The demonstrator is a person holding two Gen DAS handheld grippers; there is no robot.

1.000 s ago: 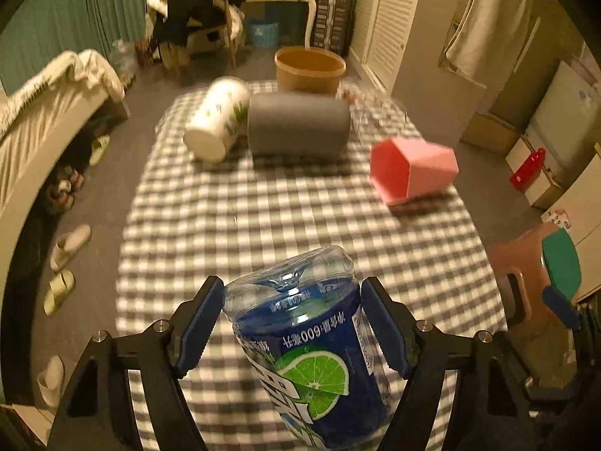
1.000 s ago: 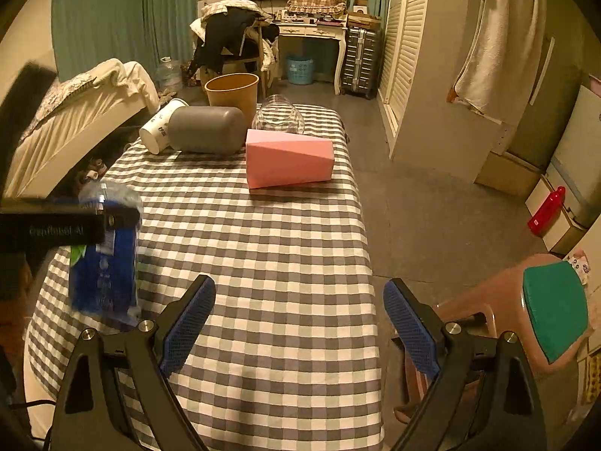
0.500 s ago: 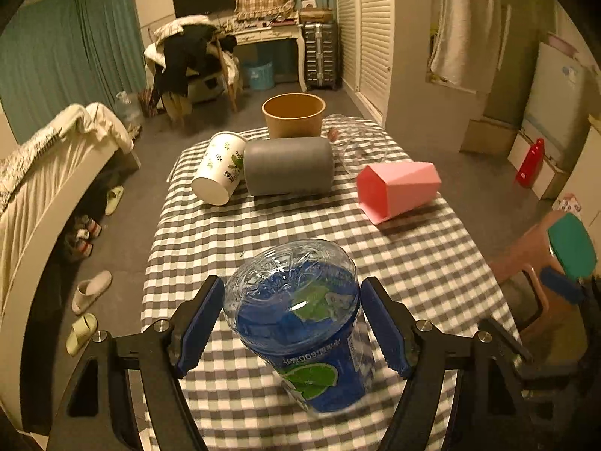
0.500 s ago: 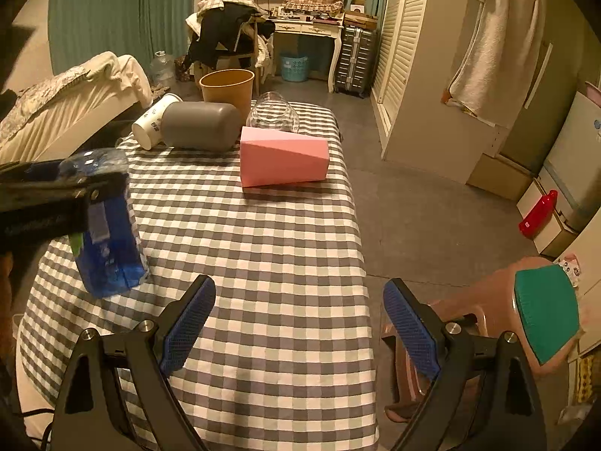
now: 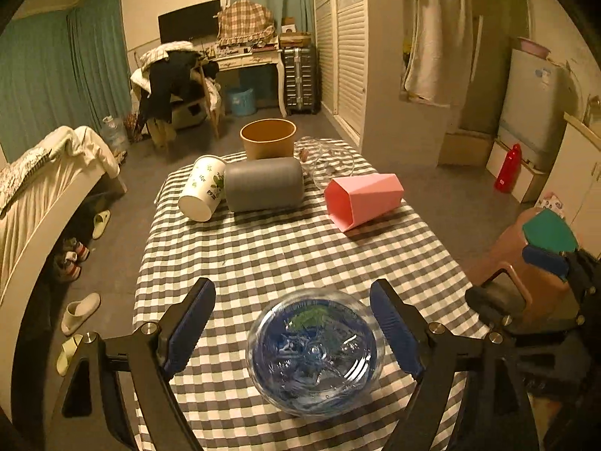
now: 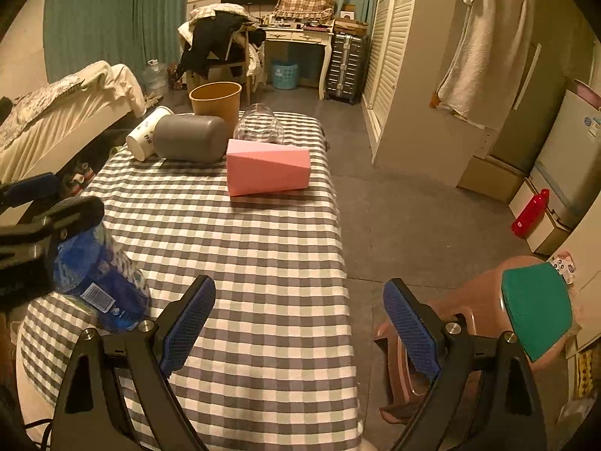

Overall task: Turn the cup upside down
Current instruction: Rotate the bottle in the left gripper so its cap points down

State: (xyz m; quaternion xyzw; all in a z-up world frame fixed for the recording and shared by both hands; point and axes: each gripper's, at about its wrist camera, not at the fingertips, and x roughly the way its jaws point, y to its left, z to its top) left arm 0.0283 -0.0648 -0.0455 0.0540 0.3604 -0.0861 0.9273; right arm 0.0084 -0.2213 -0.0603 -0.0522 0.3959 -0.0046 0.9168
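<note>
Standing wide apart, the left gripper (image 5: 293, 332) fingers flank the blue-labelled clear cup (image 5: 314, 351) without touching; it rests base-up, axis vertical, on the checkered table (image 5: 285, 248) near edge. Right gripper (image 6: 298, 329) gapes empty.

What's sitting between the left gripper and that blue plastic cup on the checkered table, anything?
Nothing visible. The blue plastic cup stands base-up on the checkered table, right between the fingers of the left gripper, whose jaws are spread clear of its sides. The other cups lie at the table's far end.
</note>
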